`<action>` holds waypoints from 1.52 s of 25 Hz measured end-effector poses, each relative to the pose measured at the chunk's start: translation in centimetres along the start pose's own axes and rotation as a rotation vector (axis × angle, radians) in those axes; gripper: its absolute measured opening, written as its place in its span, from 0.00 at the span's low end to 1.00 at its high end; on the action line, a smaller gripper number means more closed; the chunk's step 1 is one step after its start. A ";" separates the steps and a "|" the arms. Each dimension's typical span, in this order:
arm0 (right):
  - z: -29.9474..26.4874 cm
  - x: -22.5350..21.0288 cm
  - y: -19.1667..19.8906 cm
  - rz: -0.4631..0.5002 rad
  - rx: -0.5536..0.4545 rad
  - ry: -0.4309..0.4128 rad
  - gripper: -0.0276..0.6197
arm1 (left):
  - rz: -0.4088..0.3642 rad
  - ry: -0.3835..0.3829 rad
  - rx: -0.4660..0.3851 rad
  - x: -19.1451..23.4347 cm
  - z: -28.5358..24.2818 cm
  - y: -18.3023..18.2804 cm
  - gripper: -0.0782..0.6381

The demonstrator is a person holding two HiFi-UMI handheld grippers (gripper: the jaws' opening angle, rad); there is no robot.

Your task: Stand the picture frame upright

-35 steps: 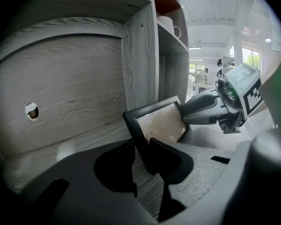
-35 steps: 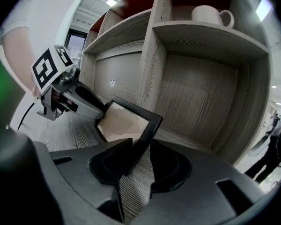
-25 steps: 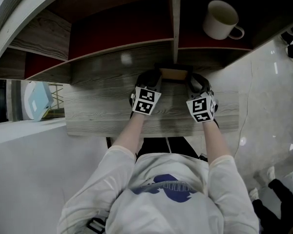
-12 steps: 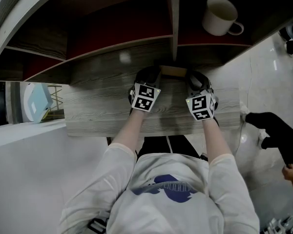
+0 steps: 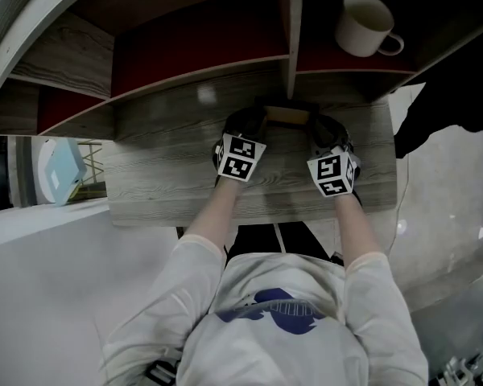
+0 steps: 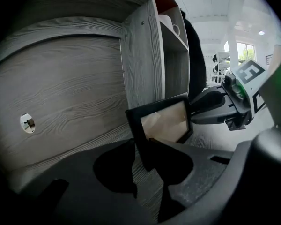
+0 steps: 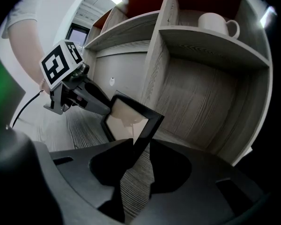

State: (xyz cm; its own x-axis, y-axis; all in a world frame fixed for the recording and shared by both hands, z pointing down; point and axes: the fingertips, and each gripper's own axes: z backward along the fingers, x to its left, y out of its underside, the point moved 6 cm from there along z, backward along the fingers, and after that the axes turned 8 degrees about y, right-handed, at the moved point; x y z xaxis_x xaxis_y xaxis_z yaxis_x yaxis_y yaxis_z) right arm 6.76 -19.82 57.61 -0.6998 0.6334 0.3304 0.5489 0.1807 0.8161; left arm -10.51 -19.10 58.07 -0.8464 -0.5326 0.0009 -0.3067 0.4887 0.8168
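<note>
A grey wood-grain shelf unit point(image 5: 80, 55) with red-backed compartments fills the scene, a white mug point(image 5: 364, 27) sitting in its upper right compartment. On the broad surface point(image 5: 161, 175) below, at the back edge and just in front of the upright divider point(image 5: 287, 39), the picture frame point(image 5: 286, 119) is raised off its face, its glass towards the person, between two hand-held tools. The left gripper point(image 5: 248, 129) has its jaws drawn narrow on the frame's left side bar, and the right gripper point(image 5: 320, 132) is pinched the same way on the right side bar; each gripper view shows a dark bar running between the jaws. The frame's bottom edge is hidden behind the jaws, so contact with the surface cannot be confirmed. The task appears to be at its setting-down step: the frame looks close to upright. The next move likely calls for seating the bottom edge squarely, checking that the frame balances or leans on its support, then easing both grips off evenly so that it does not tip.
</note>
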 end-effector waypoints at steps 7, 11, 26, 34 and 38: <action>-0.3 0.4 -0.1 -0.002 0.026 0.018 0.21 | -0.027 0.024 0.026 -0.1 -0.4 0.5 0.24; -0.4 0.5 -0.4 -0.010 0.026 0.026 0.26 | -0.030 0.036 0.030 0.0 -0.3 0.7 0.24; 0.1 0.7 -1.0 -0.020 0.012 0.072 0.33 | -0.034 0.009 0.045 0.4 0.0 1.6 0.33; 2.2 0.8 -2.7 -0.066 -0.042 0.137 0.35 | -0.004 -0.008 -0.031 0.3 2.2 0.9 0.34; 5.0 0.4 -4.5 -0.149 -0.091 0.190 0.35 | 0.022 -0.029 -0.084 -0.2 5.9 -0.8 0.34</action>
State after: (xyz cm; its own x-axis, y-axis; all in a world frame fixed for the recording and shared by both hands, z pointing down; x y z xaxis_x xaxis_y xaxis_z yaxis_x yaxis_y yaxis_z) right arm 6.32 -16.59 51.70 -0.8478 0.4504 0.2799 0.3963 0.1874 0.8988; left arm -12.68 -15.36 54.05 -0.8654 -0.5011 0.0036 -0.2511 0.4400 0.8622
